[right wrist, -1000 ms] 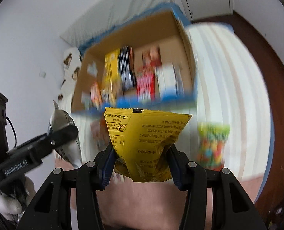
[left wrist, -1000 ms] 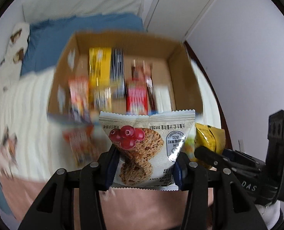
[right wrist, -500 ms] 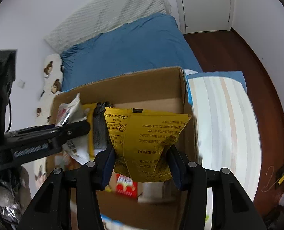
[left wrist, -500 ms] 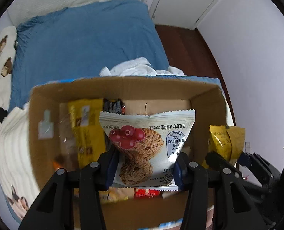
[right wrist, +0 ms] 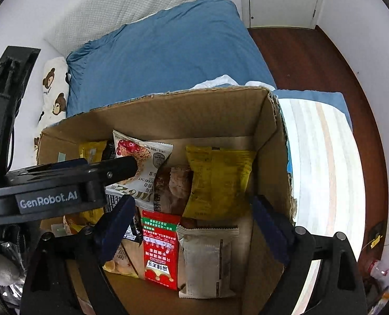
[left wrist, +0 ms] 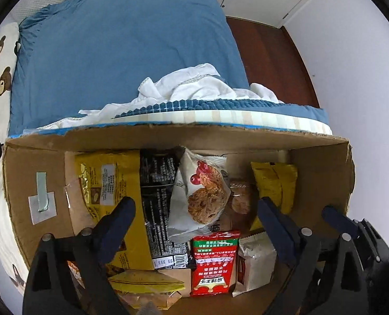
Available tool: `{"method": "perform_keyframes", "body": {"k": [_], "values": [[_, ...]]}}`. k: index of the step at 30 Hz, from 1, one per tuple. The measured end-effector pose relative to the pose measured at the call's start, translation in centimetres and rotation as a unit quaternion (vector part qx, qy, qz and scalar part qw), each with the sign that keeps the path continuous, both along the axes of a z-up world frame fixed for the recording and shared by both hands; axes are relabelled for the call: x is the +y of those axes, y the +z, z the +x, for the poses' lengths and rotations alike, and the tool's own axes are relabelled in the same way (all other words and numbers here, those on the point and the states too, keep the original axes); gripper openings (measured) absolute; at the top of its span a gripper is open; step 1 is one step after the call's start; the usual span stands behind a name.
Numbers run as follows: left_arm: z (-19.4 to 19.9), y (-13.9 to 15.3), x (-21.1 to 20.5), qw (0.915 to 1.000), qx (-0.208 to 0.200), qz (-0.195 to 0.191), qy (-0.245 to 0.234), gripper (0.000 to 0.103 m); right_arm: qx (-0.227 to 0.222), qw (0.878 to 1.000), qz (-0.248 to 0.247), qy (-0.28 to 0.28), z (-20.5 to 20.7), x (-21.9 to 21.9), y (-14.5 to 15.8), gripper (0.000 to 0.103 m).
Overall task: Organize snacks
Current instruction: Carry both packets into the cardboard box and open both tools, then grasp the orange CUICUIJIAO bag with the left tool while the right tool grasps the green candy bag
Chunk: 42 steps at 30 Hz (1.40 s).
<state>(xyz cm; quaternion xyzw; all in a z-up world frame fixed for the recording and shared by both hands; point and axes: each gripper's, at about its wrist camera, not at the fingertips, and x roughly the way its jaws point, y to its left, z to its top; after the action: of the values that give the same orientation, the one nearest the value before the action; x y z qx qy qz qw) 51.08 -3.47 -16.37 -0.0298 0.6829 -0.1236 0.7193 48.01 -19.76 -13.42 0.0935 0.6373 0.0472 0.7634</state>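
Both claws, left (left wrist: pixel 194 215) and right (right wrist: pixel 191 210), just sprung wide and empty above the cardboard box (right wrist: pixel 183 115), oat biscuit packet (left wrist: pixel 202 194) and yellow packet (right wrist: pixel 220 181) dropped inside: light, crinkly, crushable, best pinched at sealed edges, with little room between packets and box walls.

Left hand-held gripper (left wrist: pixel 197 215) and right hand-held gripper (right wrist: pixel 191 212) pointing steeply down, jaws just opened wide, nothing gripped

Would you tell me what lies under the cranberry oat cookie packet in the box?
The cranberry oat cookie packet leans on a black packet and a clear-wrapped brown pastry. Whatever sits below them, and the cardboard box floor there, is covered.
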Motion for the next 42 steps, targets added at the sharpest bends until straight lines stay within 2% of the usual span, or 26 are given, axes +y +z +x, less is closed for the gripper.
{"method": "perform_keyframes", "body": {"k": [5,11,17,30,42], "values": [[-1.2,0.9,0.2,0.9996,-0.023,0.014,-0.002,0.095,-0.006,1.0,-0.017,0.001,-0.9,0.7,0.3,0.093],[-4.1,3.3,1.0,0.9961,-0.081,0.036,0.001,0.095,-0.024,0.999,-0.036,-0.005,-3.0,1.1,1.6,0.093],[-7.9,6.1,2.3,0.9891,-0.139,0.046,0.018,0.095,-0.047,0.998,-0.041,-0.007,-6.0,1.6,3.2,0.093],[-16.5,11.0,4.9,0.9702,-0.232,0.056,0.041,0.095,-0.112,0.992,-0.052,0.012,-14.0,2.2,8.3,0.093],[-23.6,14.7,6.9,0.9549,-0.287,0.054,0.054,0.095,-0.177,0.983,-0.048,0.02,-20.9,3.5,13.6,0.093]]}}
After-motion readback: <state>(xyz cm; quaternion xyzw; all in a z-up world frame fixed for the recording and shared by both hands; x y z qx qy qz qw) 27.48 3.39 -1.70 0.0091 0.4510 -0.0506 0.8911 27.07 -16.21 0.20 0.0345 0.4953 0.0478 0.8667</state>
